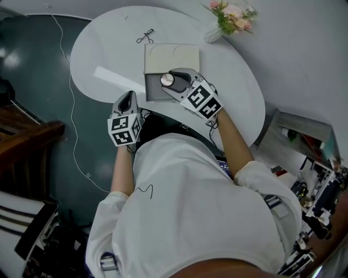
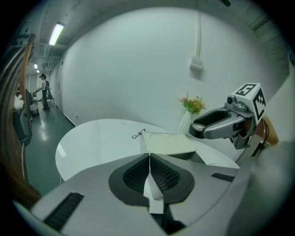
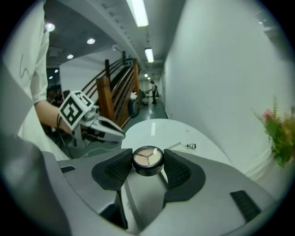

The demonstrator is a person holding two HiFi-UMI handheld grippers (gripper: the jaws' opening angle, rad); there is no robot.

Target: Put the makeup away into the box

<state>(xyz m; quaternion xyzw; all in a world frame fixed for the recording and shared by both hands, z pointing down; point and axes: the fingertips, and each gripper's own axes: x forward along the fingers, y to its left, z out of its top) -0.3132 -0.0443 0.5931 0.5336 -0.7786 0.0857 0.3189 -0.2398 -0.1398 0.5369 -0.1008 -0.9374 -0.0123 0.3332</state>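
A round makeup compact (image 3: 147,159) with beige powders under a clear lid sits between the pads of my right gripper (image 3: 147,164), which is shut on it. In the head view that gripper (image 1: 169,81) holds the compact (image 1: 167,80) over the grey inside of the open box (image 1: 153,89), whose cream lid (image 1: 172,57) stands up at the back. My left gripper (image 1: 129,99) hovers at the table's near edge, left of the box, with its jaws shut and nothing between them (image 2: 150,171). A black eyelash curler (image 1: 145,37) lies on the table beyond the box.
The white oval table (image 1: 109,49) ends close to my body. A vase of pink flowers (image 1: 232,16) stands at its far right by the wall. A dark wooden stair rail (image 1: 22,130) is to the left, and cluttered equipment (image 1: 310,190) to the right.
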